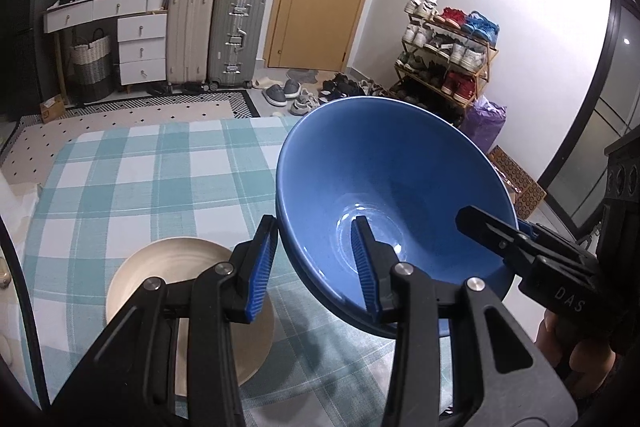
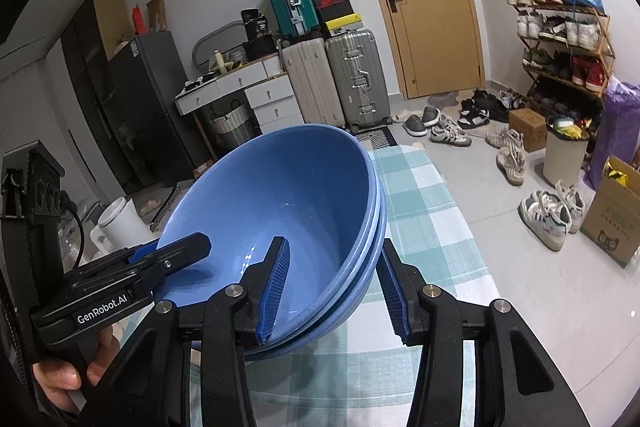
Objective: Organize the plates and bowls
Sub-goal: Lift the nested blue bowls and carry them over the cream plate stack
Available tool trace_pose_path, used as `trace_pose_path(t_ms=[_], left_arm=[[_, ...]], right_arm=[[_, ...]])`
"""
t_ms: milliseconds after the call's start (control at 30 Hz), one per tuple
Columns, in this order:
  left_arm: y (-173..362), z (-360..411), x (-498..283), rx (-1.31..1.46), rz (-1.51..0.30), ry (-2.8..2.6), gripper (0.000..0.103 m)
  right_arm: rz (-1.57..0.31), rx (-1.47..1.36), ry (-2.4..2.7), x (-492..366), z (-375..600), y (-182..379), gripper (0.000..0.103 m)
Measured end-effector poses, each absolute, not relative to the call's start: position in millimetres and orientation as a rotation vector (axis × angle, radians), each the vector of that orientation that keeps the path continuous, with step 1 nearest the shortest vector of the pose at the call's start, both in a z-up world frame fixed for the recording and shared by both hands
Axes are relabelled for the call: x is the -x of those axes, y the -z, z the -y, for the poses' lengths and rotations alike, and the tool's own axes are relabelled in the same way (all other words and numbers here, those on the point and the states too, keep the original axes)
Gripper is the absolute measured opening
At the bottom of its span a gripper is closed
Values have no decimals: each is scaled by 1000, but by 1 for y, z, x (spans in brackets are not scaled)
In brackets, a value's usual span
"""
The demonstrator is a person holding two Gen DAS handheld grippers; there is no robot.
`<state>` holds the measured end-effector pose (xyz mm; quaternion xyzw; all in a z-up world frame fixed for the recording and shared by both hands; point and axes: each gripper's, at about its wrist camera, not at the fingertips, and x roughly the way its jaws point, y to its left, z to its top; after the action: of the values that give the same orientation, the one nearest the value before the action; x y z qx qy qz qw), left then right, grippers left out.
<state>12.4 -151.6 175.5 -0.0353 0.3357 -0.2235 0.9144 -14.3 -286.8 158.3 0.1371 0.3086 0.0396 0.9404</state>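
Bowls (image 1: 384,195), blue and nested as a stack of at least two, hang between my two grippers above the desk (image 1: 140,167); the doubled rim shows plainly in the right wrist view. My left gripper (image 1: 316,267) pinches the stack's left wall, one finger outside and one inside the top bowl, both pads pressed to the ceramic. My right gripper (image 2: 336,287) pinches the opposite wall the same way, its inner finger in the basin and its outer finger against the lower bowl. Each gripper appears in the other's view, clamped on the far rim.

Progress, as I judge it: the bowls are already gathered into one stack and lifted clear, so what remains is setting them down in their place. A cream plate (image 1: 188,307) lies flat on the checked cloth, just beside and below my left fingers, partly hidden by them. No other crockery is in sight, so I cannot tell whether more is left to sort.

Room for moving: the cloth ahead of the plate is bare out to the desk's far edge. On the right side the desk edge (image 2: 456,211) runs close under the stack, with open floor and scattered shoes (image 2: 548,211) beyond it. I judge a set-down should stay inboard of that edge and not catch the plate's rim.
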Motion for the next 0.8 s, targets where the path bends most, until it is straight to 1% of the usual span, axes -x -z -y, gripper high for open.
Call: trace_pose_path(t_ms=[267, 367, 533, 700, 800], left_arm=[[-191, 123, 8, 90, -678, 395, 35], [-188, 116, 9, 90, -696, 362, 35], [-190, 104, 11, 87, -671, 343, 36], [-152, 109, -7, 64, -774, 302, 36], [-135, 118, -15, 91, -822, 363, 35]], right_arm=[[-634, -255, -127, 8, 263, -164, 46], [-667, -234, -133, -1, 251, -155, 46], [-702, -233, -174, -16, 231, -139, 45], [-733, -185, -129, -32, 222, -116, 45], [-768, -223, -140, -38, 227, -100, 45]])
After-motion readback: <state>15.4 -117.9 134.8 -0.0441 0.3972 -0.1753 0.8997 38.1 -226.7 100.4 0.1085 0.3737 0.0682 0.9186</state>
